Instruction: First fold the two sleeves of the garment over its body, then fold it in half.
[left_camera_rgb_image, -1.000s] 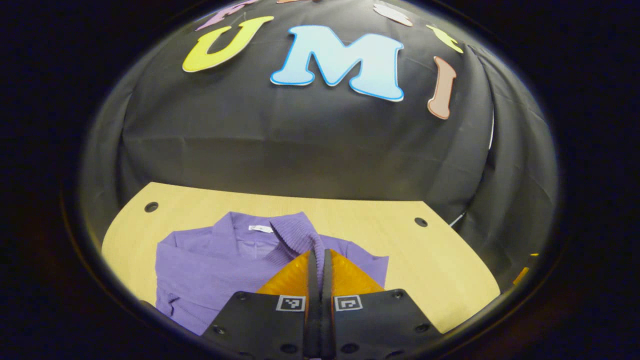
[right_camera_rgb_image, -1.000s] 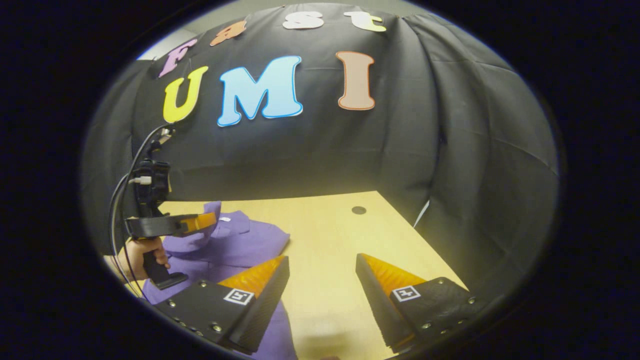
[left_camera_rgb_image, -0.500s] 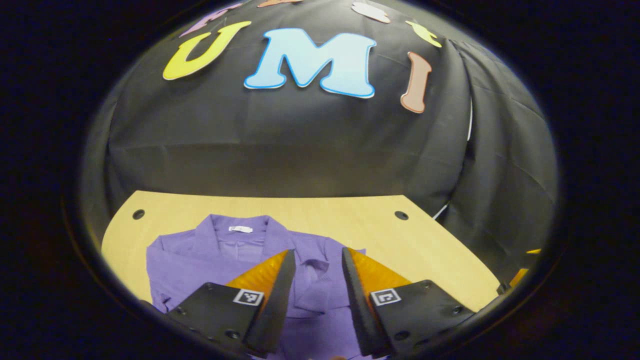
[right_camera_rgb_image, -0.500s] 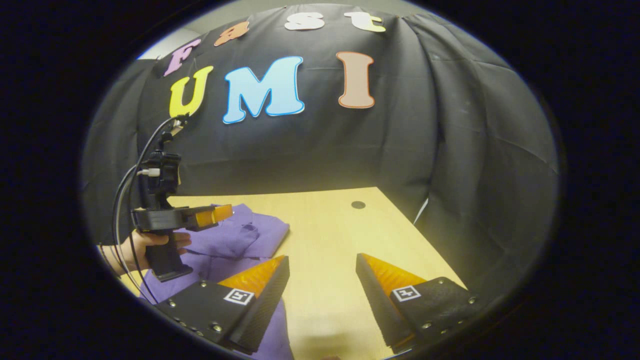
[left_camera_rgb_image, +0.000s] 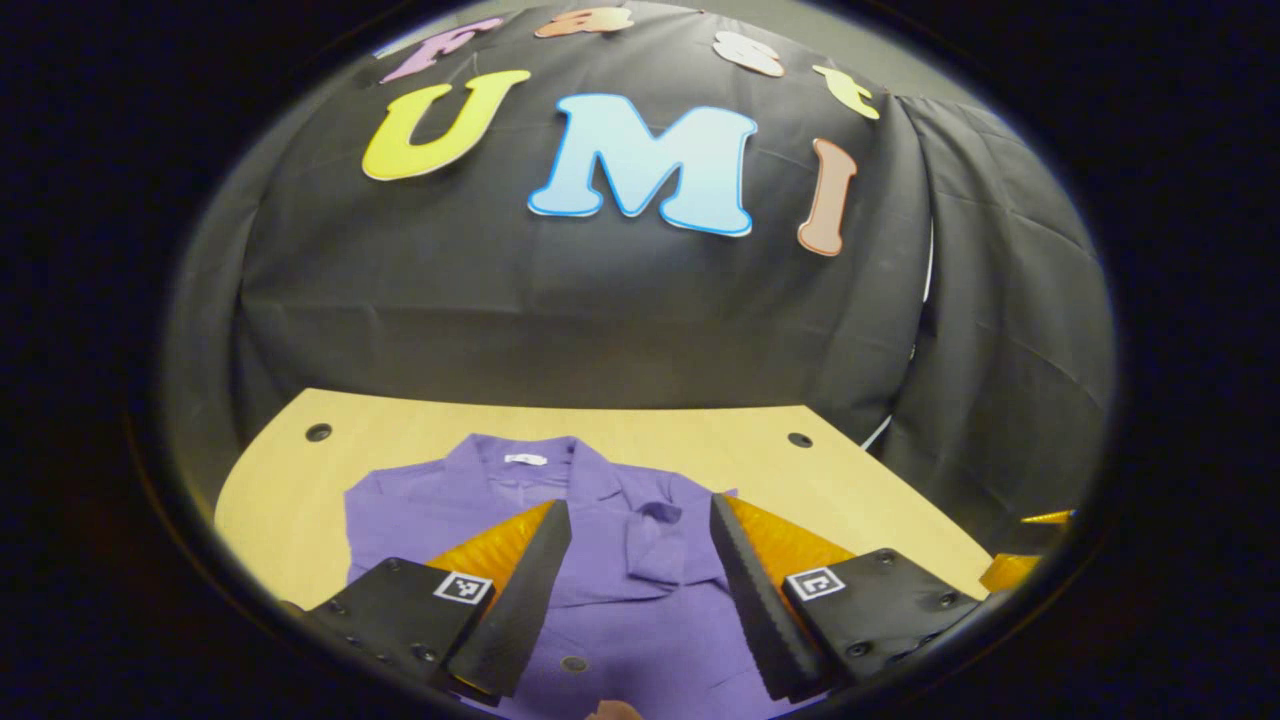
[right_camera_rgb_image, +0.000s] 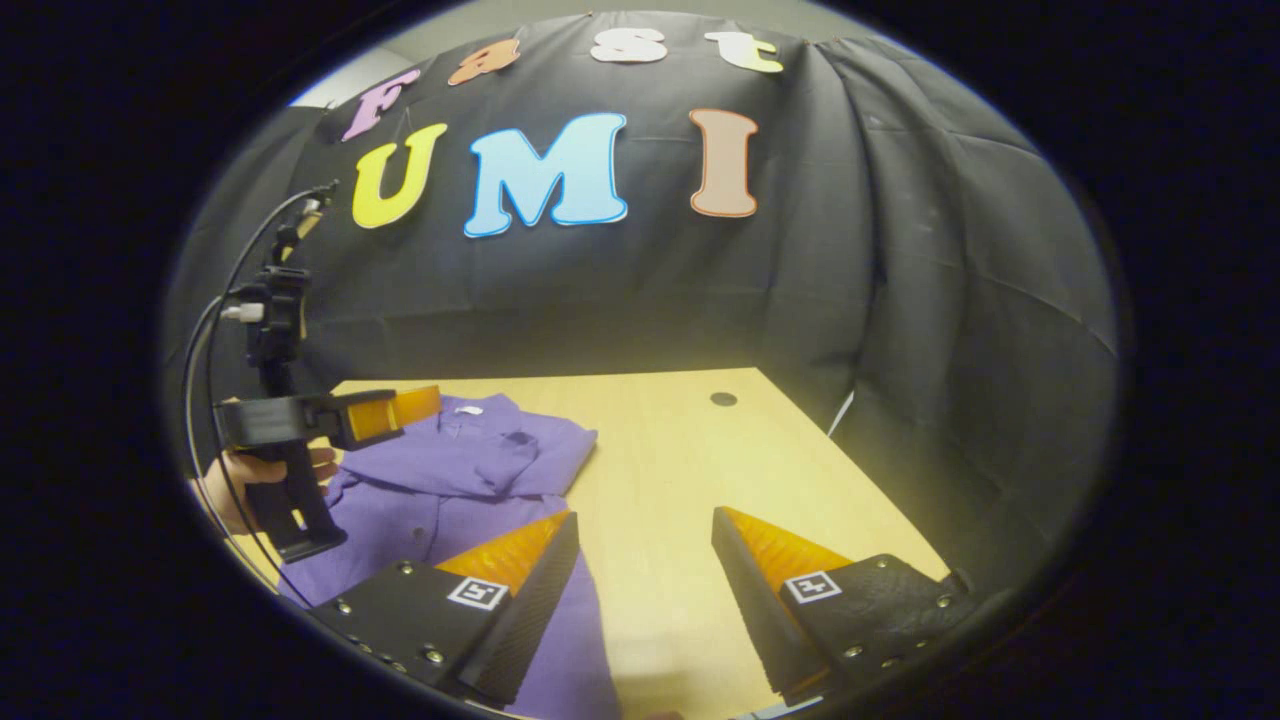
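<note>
In the left gripper view, the left gripper (left_camera_rgb_image: 640, 560) hovers above a purple shirt (left_camera_rgb_image: 620, 610), its two wedge-shaped fingers (left_camera_rgb_image: 520, 570) spread wide with nothing between them. The inner faces of the fingers are ribbed, and each black mount behind them carries a small square black-and-white marker. A second ago these fingers were pinched together on a fold of the purple cloth; they have since parted, and the sleeve (left_camera_rgb_image: 655, 535) now lies folded across the shirt's front.

The shirt is soft and finely ribbed, with a pointed collar (left_camera_rgb_image: 545, 470) and a small white label (left_camera_rgb_image: 526, 459) inside the neck, too small to read. One dark button (left_camera_rgb_image: 574, 663) shows near the bottom edge. The shirt lies flat on a pale wooden table (left_camera_rgb_image: 860, 490) with small round holes near its far corners.

In the right gripper view, the right gripper (right_camera_rgb_image: 640, 560) is likewise spread wide and empty, held above the bare table beside the shirt's edge, much as it was a second ago. Farther left, a hand (right_camera_rgb_image: 235, 480) grips the black handle of the left gripper, with cables trailing upward. Beyond the table hangs a creased black cloth wall (right_camera_rgb_image: 850, 280).
</note>
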